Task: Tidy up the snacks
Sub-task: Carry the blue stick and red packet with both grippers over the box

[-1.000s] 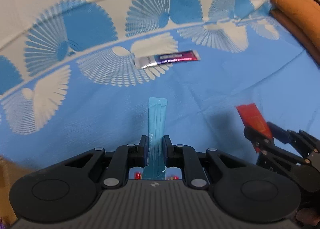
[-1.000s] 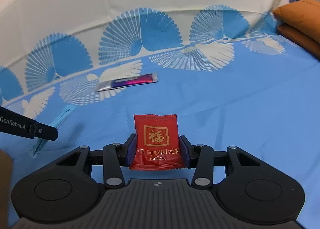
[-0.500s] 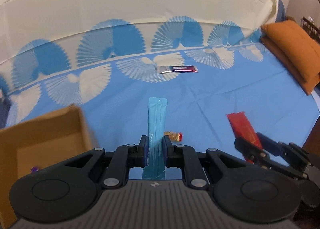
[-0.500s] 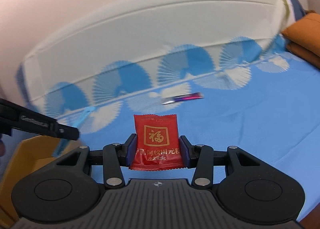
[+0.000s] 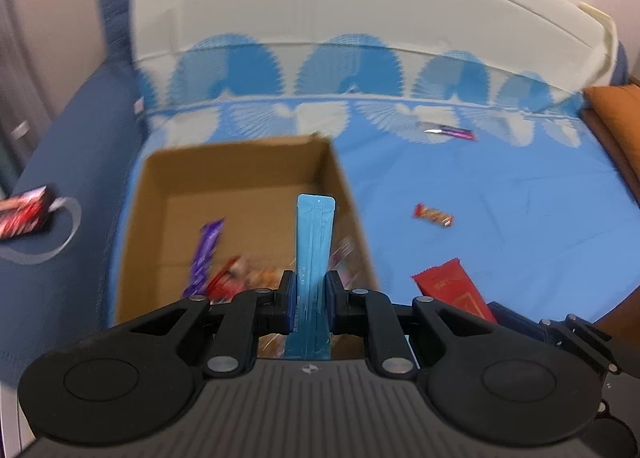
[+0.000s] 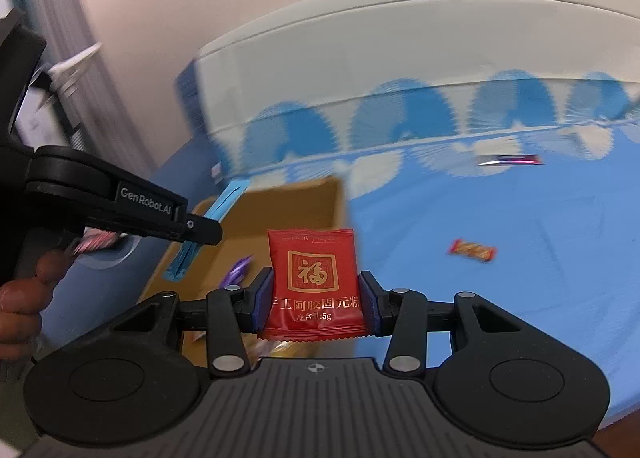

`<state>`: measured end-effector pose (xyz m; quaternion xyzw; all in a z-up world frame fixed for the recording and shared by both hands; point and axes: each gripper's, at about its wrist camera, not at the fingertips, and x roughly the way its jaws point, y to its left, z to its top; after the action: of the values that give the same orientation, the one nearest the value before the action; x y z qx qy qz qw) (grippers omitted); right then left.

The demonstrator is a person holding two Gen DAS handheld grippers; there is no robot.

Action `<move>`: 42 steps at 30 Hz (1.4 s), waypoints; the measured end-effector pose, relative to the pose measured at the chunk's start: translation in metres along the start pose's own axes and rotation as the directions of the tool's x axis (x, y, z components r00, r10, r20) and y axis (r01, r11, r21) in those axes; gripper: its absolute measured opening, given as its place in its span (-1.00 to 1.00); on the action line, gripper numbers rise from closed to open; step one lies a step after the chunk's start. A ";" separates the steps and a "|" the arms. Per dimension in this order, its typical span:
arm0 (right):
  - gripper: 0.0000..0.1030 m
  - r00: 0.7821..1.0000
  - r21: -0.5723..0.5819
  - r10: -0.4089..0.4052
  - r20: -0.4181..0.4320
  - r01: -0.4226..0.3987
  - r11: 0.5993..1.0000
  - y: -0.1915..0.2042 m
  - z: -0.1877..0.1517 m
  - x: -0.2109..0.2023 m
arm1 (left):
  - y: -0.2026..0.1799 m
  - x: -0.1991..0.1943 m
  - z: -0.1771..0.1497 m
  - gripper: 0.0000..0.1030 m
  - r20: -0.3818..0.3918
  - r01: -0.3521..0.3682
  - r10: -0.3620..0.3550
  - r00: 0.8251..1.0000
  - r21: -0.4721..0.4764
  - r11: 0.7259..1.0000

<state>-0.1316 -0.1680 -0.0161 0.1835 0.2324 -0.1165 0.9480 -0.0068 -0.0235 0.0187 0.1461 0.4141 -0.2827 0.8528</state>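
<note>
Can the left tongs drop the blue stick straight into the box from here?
Probably yes: the left tongs hold the blue stick over the open box, nothing between.

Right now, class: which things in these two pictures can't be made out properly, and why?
- Snacks in the cardboard box, left wrist view: motion-blurred, partly behind the left gripper.
- Purple-silver stick, right wrist view: small, smeared.
- Red packet, left wrist view: lower end hidden by the gripper body.
</note>
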 end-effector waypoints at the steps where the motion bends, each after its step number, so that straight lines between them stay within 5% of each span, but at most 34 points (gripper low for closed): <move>1: -0.07 1.000 -0.012 0.008 -0.008 -0.008 1.000 0.008 -0.002 -0.001 | 0.008 -0.005 -0.007 -0.68 -0.001 -0.011 0.011 1.000 -0.015 1.000; 14: -0.07 0.999 -0.154 0.012 -0.052 -0.020 0.988 0.082 -0.027 -0.018 | 0.069 -0.046 -0.071 -0.68 0.019 -0.046 0.049 0.999 -0.135 0.990; 42: -0.07 0.996 -0.206 -0.034 -0.078 0.017 0.978 0.097 -0.026 -0.003 | 0.087 -0.040 -0.064 -0.68 0.055 -0.022 0.033 0.998 -0.182 0.983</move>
<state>-0.1146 -0.0690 -0.0078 0.0861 0.2837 -0.0963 0.9502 -0.0137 0.0914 0.0122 0.0653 0.4111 -0.2360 0.8781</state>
